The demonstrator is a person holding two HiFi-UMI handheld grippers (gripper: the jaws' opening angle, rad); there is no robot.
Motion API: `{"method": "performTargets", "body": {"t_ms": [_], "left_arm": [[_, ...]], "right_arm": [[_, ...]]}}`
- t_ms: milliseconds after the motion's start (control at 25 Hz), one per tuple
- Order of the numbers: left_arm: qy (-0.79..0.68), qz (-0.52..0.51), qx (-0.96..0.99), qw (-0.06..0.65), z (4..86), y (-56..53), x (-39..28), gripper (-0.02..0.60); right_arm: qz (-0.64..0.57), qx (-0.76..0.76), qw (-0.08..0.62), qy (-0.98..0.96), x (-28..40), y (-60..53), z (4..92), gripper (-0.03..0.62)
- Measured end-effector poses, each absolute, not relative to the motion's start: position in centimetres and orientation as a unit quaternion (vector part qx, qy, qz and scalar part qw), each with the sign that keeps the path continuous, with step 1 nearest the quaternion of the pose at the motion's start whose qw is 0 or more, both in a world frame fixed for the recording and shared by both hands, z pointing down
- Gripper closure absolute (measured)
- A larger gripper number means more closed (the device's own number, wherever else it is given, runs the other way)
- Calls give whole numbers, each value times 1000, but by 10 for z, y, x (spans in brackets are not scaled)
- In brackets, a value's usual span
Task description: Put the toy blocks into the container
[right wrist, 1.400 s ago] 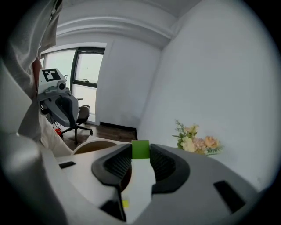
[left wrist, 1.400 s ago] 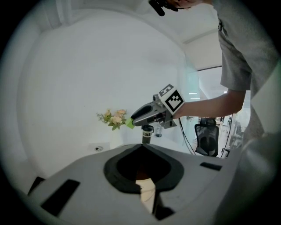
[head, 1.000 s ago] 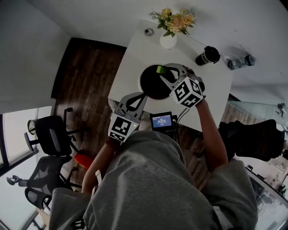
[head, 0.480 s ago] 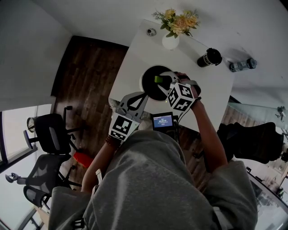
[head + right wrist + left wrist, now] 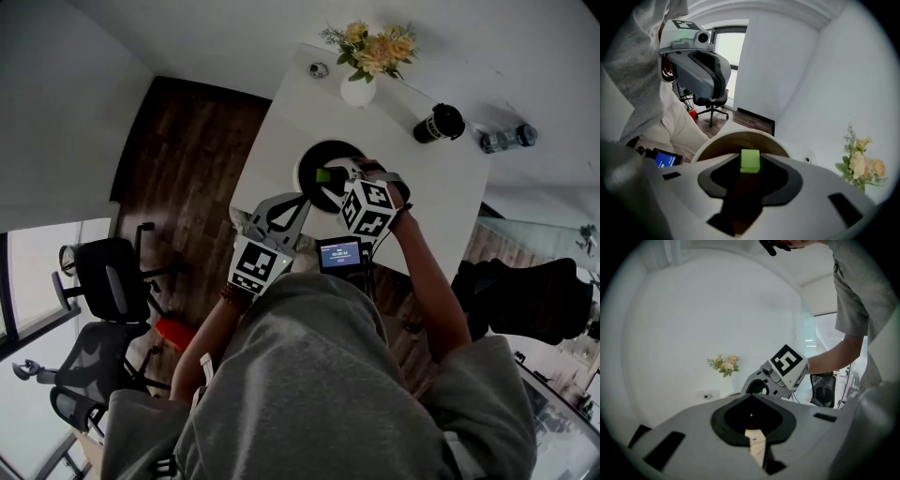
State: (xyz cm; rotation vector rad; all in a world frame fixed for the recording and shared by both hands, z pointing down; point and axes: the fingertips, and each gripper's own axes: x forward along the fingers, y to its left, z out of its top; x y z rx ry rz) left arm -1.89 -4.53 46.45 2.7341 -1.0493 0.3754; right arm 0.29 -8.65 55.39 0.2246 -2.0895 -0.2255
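1. My right gripper (image 5: 750,166) is clamped on a green block (image 5: 323,174), pinched at the very tips of the jaws.
2. The block looks close to a cube, so I judge it has no long axis to line up.
3. The container (image 5: 314,157), a round bowl with a dark inside and a white rim, lies straight beyond and below the block. In the head view the block hangs over the bowl's opening, on the side nearer me.
4. I judge the next move needs only a loosening of the jaws, since the block is already inside the rim's line.
5. My left gripper (image 5: 752,427) waits just beside the bowl's near rim, over the desk (image 5: 281,122) edge. Its jaws are drawn in on a pale block (image 5: 756,448), which sits deep between them. It is the farther of the two from the opening.
6. A small screen (image 5: 339,253) glows blue near me; its text is too small to read.
7. The marker cubes carry only black and white squares, no writing.
8. A black cup (image 5: 438,122) stands at the far side of the desk; no label is legible on it.
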Motion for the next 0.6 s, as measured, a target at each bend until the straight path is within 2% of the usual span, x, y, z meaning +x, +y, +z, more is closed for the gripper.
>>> {"method": "performTargets", "body": {"t_ms": [360,600], "left_arm": [[-352,126,923,95,466,-44,-17,575],[-344,128,925,96,468,-39,-15,575]], "right_arm": [[-98,132,460,-873,10,-100,527,450],[-84,273,387,-877,67,-147,465,450]]}}
